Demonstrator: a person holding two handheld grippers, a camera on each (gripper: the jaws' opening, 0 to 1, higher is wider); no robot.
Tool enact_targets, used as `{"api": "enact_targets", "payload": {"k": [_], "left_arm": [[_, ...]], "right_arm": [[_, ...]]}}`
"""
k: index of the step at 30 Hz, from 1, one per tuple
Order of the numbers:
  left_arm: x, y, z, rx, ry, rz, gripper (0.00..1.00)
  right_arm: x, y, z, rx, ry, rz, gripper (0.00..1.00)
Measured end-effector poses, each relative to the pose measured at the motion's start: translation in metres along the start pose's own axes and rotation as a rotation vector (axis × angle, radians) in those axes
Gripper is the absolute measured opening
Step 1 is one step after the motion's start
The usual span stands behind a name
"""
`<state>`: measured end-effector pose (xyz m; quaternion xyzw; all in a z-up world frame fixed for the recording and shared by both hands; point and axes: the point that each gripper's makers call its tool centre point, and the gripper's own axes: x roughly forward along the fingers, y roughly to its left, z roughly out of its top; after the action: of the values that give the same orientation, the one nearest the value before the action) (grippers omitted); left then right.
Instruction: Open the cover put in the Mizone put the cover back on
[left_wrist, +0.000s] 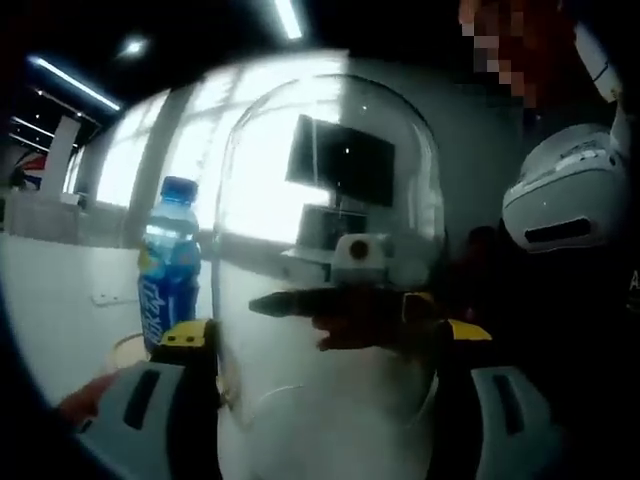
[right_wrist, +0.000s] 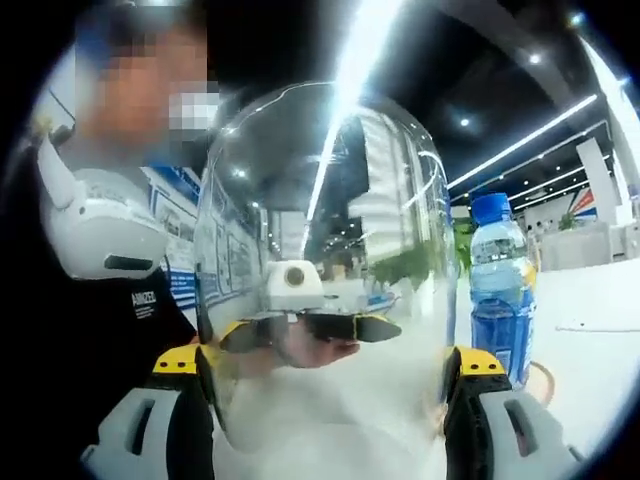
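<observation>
Left gripper view: hand-held gripper (left_wrist: 328, 385) clamps the clear dome cover (left_wrist: 330, 250), Mizone bottle (left_wrist: 168, 265) standing just beside its left jaw.

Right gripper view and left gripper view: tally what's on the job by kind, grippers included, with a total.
Clear dome cover: 1
Blue Mizone bottle: 1
Grippers: 2, the left gripper and the right gripper, each with its jaws on either side of the cover
Total: 4

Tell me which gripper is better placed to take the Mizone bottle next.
Right, narrowly. The left gripper and right gripper both clamp the clear cover, but the Mizone bottle looks nearer in the right gripper view.
</observation>
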<state>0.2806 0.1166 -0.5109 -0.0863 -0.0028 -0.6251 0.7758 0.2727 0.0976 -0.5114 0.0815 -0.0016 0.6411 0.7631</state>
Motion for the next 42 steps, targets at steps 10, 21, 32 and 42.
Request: {"api": "enact_targets", "payload": {"k": [10,21,32,42], "left_arm": [[0.011,-0.014,0.021,0.056,0.009,-0.013,0.73],[0.018,-0.016,0.052,0.089,0.033,-0.017,0.74],[0.023,-0.009,0.086,0.137,0.038,-0.026,0.74],[0.029,-0.007,0.121,0.163,-0.002,-0.026,0.74]], "right_arm": [[-0.006,0.003,0.028,-0.069,-0.018,-0.001,0.89],[-0.007,0.003,0.055,-0.088,-0.019,-0.001,0.9],[0.004,0.002,0.09,-0.14,-0.004,-0.004,0.9],[0.008,0.0,0.119,-0.136,-0.058,0.007,0.9]]}}
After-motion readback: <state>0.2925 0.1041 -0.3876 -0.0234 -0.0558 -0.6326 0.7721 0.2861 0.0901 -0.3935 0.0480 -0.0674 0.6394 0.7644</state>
